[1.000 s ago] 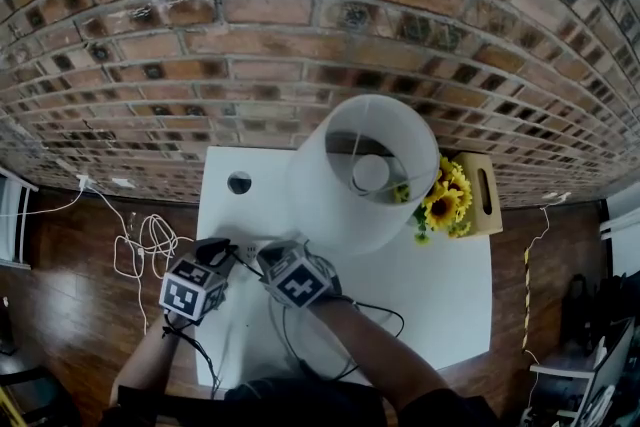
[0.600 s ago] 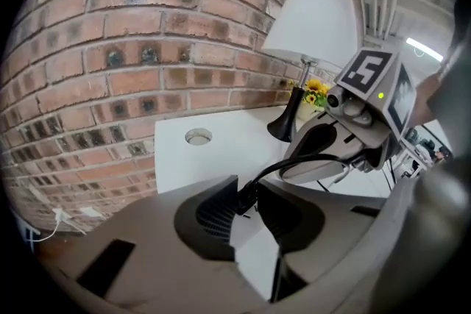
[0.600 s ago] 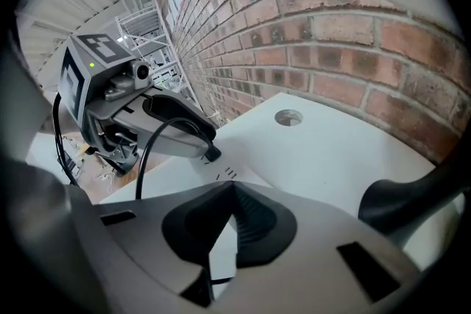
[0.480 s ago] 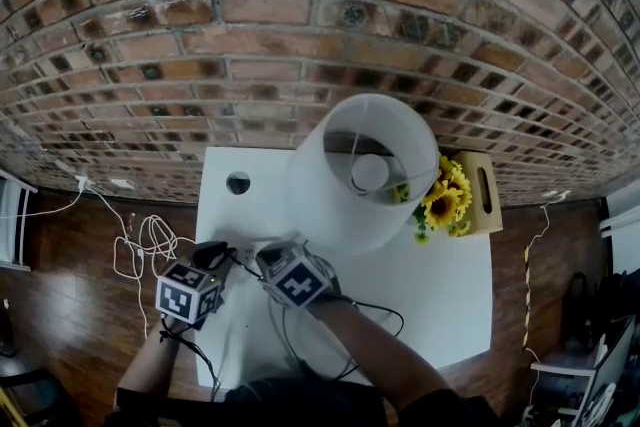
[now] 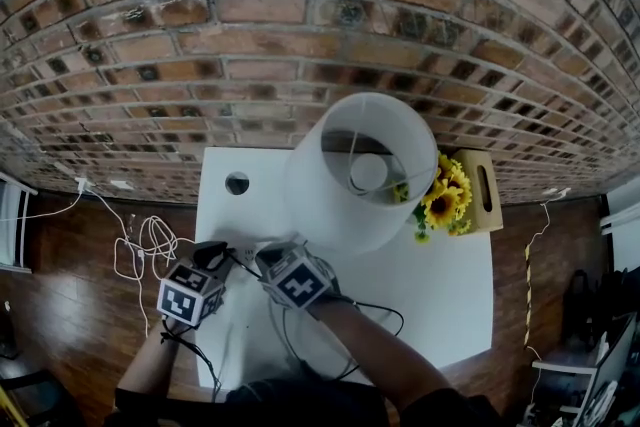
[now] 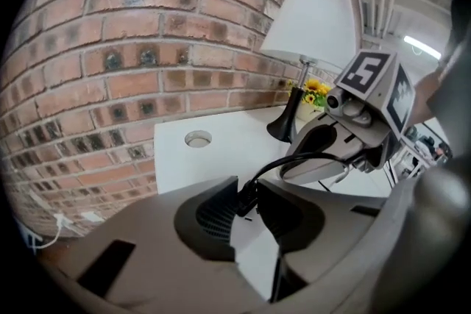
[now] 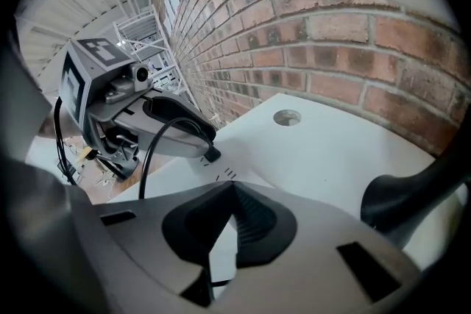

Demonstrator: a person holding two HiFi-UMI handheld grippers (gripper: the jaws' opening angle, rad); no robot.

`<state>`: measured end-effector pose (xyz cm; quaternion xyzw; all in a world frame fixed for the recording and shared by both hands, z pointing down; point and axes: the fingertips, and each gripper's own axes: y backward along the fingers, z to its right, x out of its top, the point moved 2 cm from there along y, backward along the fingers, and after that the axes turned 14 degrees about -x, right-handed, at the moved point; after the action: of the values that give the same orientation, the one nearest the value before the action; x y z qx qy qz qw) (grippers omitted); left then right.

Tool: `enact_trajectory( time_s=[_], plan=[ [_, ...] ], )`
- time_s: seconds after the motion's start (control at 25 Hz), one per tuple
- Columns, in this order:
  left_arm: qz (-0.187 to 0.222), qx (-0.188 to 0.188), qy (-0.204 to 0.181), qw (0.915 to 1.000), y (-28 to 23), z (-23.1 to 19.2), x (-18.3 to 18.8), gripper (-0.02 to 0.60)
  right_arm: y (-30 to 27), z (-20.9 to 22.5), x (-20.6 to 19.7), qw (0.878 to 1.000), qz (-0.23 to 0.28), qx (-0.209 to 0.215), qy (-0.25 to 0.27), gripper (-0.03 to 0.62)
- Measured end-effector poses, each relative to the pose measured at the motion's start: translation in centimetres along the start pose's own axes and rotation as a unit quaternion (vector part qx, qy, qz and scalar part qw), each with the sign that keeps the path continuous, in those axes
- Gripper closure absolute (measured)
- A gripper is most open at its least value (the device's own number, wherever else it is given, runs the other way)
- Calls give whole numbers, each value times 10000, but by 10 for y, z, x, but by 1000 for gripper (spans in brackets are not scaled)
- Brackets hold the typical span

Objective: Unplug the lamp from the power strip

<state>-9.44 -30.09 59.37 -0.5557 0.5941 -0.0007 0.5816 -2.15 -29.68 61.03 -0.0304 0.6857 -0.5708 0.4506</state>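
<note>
A lamp with a white shade (image 5: 360, 170) stands on the white table (image 5: 440, 295); its black base (image 6: 283, 125) shows in the left gripper view. My left gripper (image 6: 246, 196) is shut on the lamp's black plug (image 7: 212, 154). The plug sits at the white power strip (image 7: 228, 173) near the table's front left. The black cable (image 6: 294, 158) arches away from the plug. My right gripper (image 7: 234, 187) is just right of the plug, tips together and lowered onto the strip. In the head view the left gripper (image 5: 222, 253) and right gripper (image 5: 265, 255) nearly touch.
A brick wall runs behind the table. Sunflowers (image 5: 445, 200) and a wooden box (image 5: 480, 193) stand right of the lamp. A round cable hole (image 5: 237, 183) lies at the back left. White cables (image 5: 140, 250) coil on the wooden floor beyond the table's left edge.
</note>
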Motion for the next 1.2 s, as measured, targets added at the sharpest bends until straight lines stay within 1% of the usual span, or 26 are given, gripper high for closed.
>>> enact_trajectory(
  time_s=[0.04,0.08,0.16,0.28,0.32,0.36,0.44,0.48,0.52,0.56,0.64,0.76,0.92,1.16,1.2],
  plan=[
    [-17,-6,-94,10000,0,3,2,483,0,0,0,10000,15,1,-16,594],
    [4,-11,-98,10000,0,3,1,483,0,0,1,10000,22,-2,-16,594],
    [101,-14,51,9999,2,-2,-4,483,0,0,2,10000,17,10,-14,594],
    [164,-55,217,9996,2,-3,-2,483,1,0,0,9999,-6,16,-100,594],
    [192,-77,327,9993,2,-3,-2,483,1,1,-1,9999,-7,3,-146,594],
    [261,-107,515,9983,3,-4,-2,485,1,0,-1,9998,-6,-1,-187,594],
    [509,-174,976,9938,6,-6,-1,486,1,-1,1,9998,-10,10,-219,595],
    [623,-192,1141,9913,8,-8,-1,486,0,-1,1,9998,-10,5,-210,595],
    [678,-187,1215,9901,9,-8,-1,486,0,-1,2,9998,-4,3,-201,595],
    [665,-162,1194,9905,8,-9,-2,486,0,-1,2,9998,9,21,-197,595],
    [514,-101,987,9937,6,-8,-4,486,1,-4,2,9999,61,83,-106,595],
    [354,-87,756,9965,6,-6,-4,486,1,-8,0,9996,114,93,238,596],
    [299,-94,691,9971,6,-6,-3,486,-1,-7,1,9993,103,19,368,595],
    [276,-26,581,9979,6,-5,-2,488,0,-6,2,9995,120,-38,286,595],
    [334,-29,596,9977,7,-5,-1,488,1,-6,2,9996,135,-52,238,595]
  ],
)
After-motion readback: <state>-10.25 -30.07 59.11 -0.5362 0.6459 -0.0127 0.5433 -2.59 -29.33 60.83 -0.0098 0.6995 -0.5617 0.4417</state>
